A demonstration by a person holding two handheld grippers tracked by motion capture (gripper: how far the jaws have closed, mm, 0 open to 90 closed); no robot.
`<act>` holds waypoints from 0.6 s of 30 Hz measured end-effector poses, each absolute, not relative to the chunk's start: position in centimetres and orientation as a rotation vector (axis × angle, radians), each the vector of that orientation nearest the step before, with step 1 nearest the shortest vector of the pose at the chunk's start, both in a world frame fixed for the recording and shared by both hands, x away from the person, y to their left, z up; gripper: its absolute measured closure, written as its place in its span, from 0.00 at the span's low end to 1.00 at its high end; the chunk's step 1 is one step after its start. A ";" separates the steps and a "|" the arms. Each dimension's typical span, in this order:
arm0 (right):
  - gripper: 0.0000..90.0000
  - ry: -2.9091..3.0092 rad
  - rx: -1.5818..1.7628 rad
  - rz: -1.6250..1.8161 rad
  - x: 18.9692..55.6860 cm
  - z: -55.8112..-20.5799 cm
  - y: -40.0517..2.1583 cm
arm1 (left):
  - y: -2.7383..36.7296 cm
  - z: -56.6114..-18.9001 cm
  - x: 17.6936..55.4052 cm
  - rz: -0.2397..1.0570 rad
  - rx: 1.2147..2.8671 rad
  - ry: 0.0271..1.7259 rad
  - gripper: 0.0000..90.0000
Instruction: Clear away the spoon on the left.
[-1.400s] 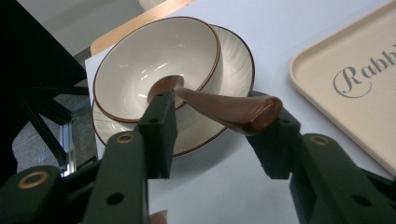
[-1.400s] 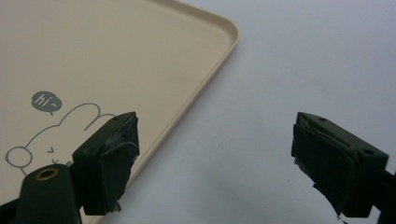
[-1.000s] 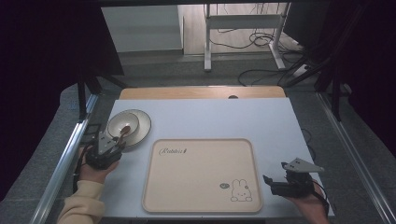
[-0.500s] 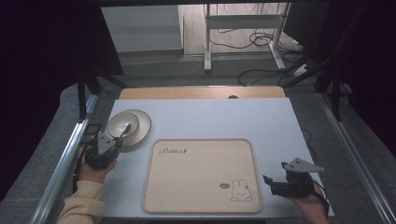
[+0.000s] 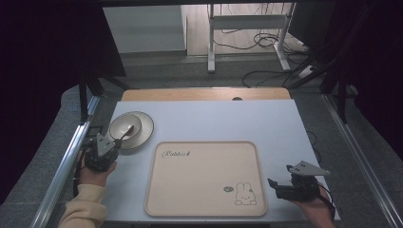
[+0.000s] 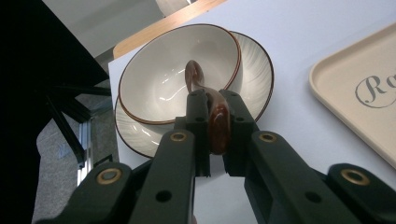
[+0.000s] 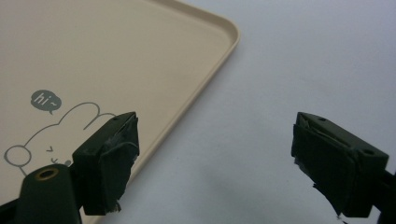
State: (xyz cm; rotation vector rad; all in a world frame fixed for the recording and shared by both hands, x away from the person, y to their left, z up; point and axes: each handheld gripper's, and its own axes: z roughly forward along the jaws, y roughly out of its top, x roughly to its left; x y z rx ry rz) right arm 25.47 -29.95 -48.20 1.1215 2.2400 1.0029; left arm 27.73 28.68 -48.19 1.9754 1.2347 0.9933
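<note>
Both tongs are black; the left tongs [image 6: 214,122] show brass-coloured rivets on their arms. The right tongs [image 5: 274,186] carry a grey three-cornered plate. A pale yellow sleeve [image 5: 83,209] covers the left forearm.

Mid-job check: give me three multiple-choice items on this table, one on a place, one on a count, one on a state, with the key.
1. Where does the cream bowl with a brown rim sit?
A. On the beige rectangular tray
B. On the white ribbed plate
C. On the bare table

2. How many rabbits are drawn on the beige rectangular tray?
A. One
B. Two
C. Three

3. What is the left hand-held gripper doing?
A. Standing open over the table
B. Clamping the plate's rim
C. Clamping the brown spoon's handle

Key: 1 B, the white ribbed plate rings it below. 2 A, one drawing by the near corner. 3 C, the jaws press on the brown glossy spoon.
</note>
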 end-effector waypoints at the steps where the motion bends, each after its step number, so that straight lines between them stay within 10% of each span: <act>1: 0.17 2.240 1.121 1.003 25.5 -48.2 -30.0 | 28.7 -48.2 27.7 0.996 1.967 1.235 0.93; 18: 0.17 2.236 1.120 1.006 25.5 -48.1 -30.0 | 28.8 -46.3 26.1 1.022 1.891 1.198 0.93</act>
